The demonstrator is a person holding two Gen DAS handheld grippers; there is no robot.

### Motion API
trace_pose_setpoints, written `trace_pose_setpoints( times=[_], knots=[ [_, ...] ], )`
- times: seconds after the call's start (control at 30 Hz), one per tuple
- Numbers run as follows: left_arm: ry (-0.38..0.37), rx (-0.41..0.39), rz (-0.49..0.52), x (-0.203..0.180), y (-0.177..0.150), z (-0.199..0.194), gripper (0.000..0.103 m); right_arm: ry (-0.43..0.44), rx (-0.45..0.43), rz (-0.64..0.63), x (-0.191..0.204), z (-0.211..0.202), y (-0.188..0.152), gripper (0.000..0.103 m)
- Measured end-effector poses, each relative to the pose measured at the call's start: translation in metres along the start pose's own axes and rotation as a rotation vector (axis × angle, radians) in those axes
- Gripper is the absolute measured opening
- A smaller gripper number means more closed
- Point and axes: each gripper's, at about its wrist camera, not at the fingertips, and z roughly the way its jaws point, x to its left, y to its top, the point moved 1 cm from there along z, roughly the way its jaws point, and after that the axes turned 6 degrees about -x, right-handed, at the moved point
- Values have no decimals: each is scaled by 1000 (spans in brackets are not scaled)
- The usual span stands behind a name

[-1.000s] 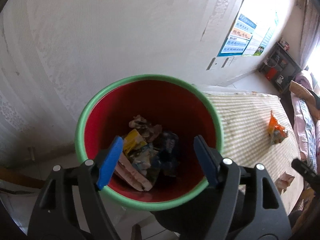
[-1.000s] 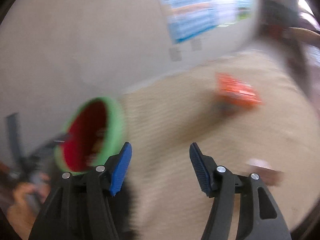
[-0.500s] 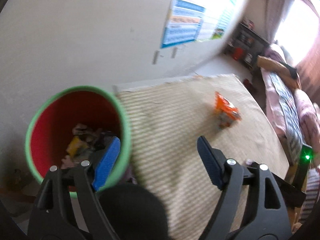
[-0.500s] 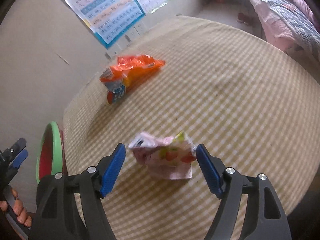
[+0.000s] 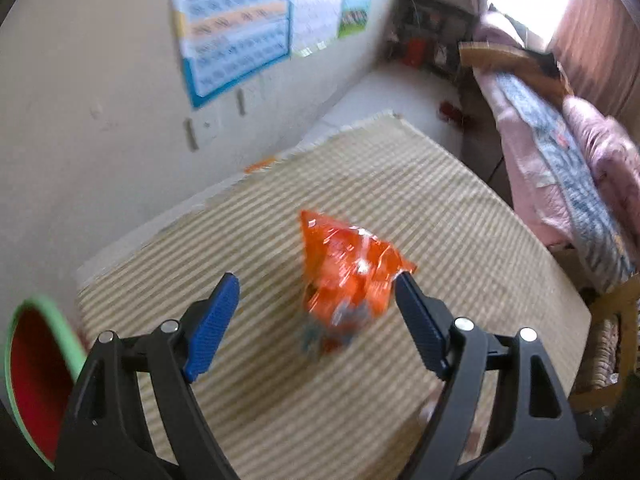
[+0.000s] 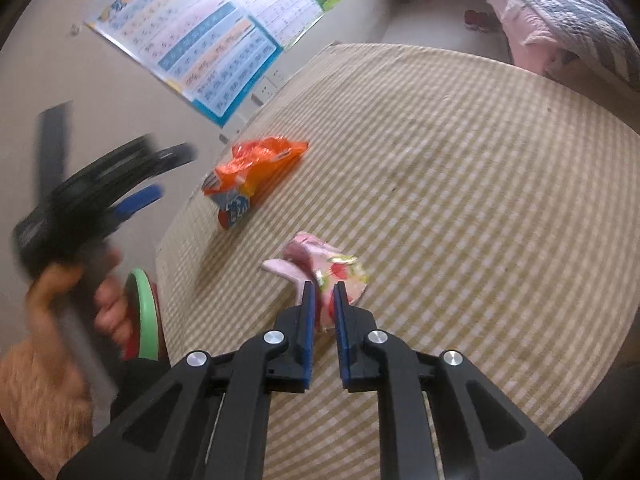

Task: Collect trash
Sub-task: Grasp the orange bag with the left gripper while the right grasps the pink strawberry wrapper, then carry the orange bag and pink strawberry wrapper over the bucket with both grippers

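An orange snack bag lies on the checked tablecloth. My left gripper hovers over it, open, its blue fingers wide on either side of the bag without touching. The right wrist view shows the same orange bag and left gripper, blurred, in a person's hand. My right gripper is closing, its pads pressing a crumpled pink wrapper on the cloth. The red bin with a green rim stands off the table's left edge.
Posters hang on the wall behind the table. A bed with pink quilts runs along the right, with a wooden chair by the table's right edge. The bin's rim shows beside the left hand.
My left gripper swung from above the bin to over the orange bag. My right gripper came down around the pink wrapper and closed on it.
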Motion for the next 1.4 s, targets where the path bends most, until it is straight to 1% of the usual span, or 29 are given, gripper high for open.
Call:
trace_pose_setpoints(
  times=[0.03,0.07,0.1,0.17,0.2,0.27,0.3,0.4,0.47,0.5,0.53,0.6,0.67,0.7,0.73,0.77,0.8,0.87,0.9,1.0,1.07,1.13,1.17,1.23,1.3,1.4],
  knots=[
    [7,37,15,-4,4,15,77,2,-4,4,-1,0,2,16],
    [13,64,26,-6,5,25,77,4,-9,8,-3,0,3,27],
    [29,118,48,-10,4,43,77,7,-17,10,-4,-2,3,39],
    [40,168,60,-9,-4,57,75,11,-31,2,-4,-1,6,44],
    [25,168,51,-9,-6,59,75,12,-35,-10,-4,-1,7,46],
    [0,171,43,-11,-10,58,66,15,-36,-40,-2,5,9,51],
    [-25,180,57,-15,-13,56,59,11,-34,-52,-1,9,10,52],
    [-3,165,136,-25,-19,50,58,26,-24,-59,-4,19,15,54],
    [-3,153,158,-26,-23,47,59,29,-19,-65,-4,25,17,54],
    [-2,152,160,-24,-22,49,62,26,-17,-71,-3,28,17,54],
    [-8,164,149,-22,-23,50,65,23,-14,-78,-1,30,17,54],
    [-9,192,93,-17,-25,53,71,25,-7,-95,3,35,16,54],
    [-21,204,47,-12,-26,54,71,39,5,-113,8,40,14,54],
    [-31,213,36,-10,-30,54,69,46,16,-124,10,43,13,55],
    [-33,216,42,-11,-32,54,63,53,31,-132,13,46,12,55],
    [-37,216,62,-12,-35,53,61,62,49,-139,15,50,10,55],
    [-34,209,80,-14,-37,50,56,65,52,-145,17,51,9,56],
    [-18,193,99,-16,-39,43,53,74,60,-144,18,53,9,56],
    [-20,187,93,-15,-40,41,51,86,71,-131,17,55,9,55],
    [-2,159,61,-7,-45,28,51,101,87,-118,16,58,9,55],
    [8,144,58,-3,-50,17,51,120,117,-120,17,63,5,56],
    [12,126,59,0,-54,6,51,117,136,-146,21,66,-2,57],
    [9,117,56,2,-55,2,51,104,140,-179,26,67,-4,55],
    [-4,95,39,8,-61,-13,51,86,144,-233,34,68,-8,43],
    [-8,76,17,15,-69,-26,51,68,143,-265,38,68,-11,43],
    [-4,64,-31,28,-81,-43,51,55,129,-262,35,66,-14,43]
  ],
)
